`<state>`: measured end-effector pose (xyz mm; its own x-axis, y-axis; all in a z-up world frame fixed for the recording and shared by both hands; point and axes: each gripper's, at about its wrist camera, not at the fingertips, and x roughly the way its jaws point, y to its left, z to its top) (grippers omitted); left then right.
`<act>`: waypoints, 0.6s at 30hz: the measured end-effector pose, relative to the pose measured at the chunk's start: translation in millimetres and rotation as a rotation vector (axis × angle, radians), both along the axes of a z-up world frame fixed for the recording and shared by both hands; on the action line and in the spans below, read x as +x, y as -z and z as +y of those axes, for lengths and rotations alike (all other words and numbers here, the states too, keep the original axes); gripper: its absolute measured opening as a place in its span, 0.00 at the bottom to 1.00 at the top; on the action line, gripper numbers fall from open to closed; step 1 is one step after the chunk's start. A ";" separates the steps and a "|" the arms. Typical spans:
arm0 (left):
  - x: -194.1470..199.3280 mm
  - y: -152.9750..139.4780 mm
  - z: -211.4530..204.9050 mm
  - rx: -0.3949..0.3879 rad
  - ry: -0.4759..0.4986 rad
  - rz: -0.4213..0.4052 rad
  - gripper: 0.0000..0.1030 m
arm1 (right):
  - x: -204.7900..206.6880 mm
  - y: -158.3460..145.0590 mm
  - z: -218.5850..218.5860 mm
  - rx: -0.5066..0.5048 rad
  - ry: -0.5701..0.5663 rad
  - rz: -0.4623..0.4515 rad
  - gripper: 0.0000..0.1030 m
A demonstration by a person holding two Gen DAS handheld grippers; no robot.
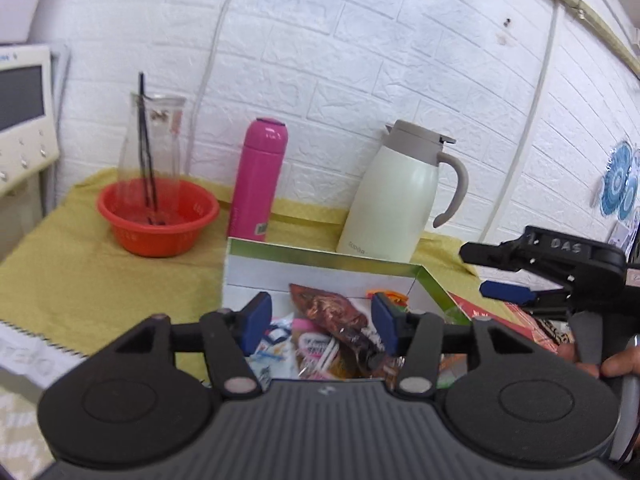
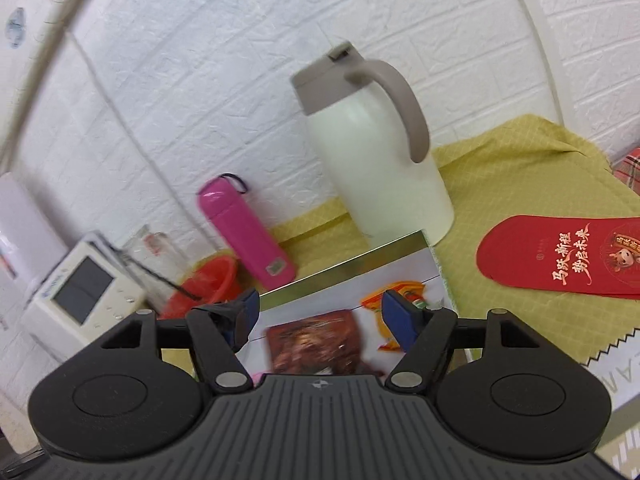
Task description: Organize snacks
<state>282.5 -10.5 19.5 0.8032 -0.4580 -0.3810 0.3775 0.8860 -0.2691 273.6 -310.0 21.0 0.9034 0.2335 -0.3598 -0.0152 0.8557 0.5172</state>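
A white box with a green rim [image 1: 320, 258] stands on the yellow cloth and holds several snack packets. A dark brown packet [image 1: 332, 312] lies on top, with an orange packet [image 1: 390, 295] behind it and a pink one [image 1: 314, 344] in front. My left gripper [image 1: 320, 324] is open and empty, just above the box. My right gripper [image 2: 320, 316] is open and empty too, above the same box [image 2: 352, 268], over the brown packet [image 2: 316, 340] and orange packet [image 2: 396, 296]. The right gripper also shows at the right edge of the left wrist view [image 1: 516, 276].
Behind the box stand a cream thermos jug [image 1: 400, 200], a pink bottle [image 1: 260, 180] and an orange bowl [image 1: 158, 216] holding a glass carafe [image 1: 154, 148]. A red envelope [image 2: 560, 256] lies on the cloth to the right. A white appliance [image 2: 84, 292] stands at the left.
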 end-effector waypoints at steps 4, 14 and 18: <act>-54.0 2.6 28.4 -0.001 -0.025 -0.005 0.61 | -50.7 3.6 25.5 -0.017 -0.190 -0.025 1.00; -105.9 57.8 73.1 0.003 -0.065 0.204 0.62 | -144.0 54.5 90.6 -0.042 -0.359 0.110 1.00; -108.6 69.0 79.9 -0.035 -0.024 0.288 0.62 | -169.4 75.2 86.6 0.127 -0.297 0.209 1.00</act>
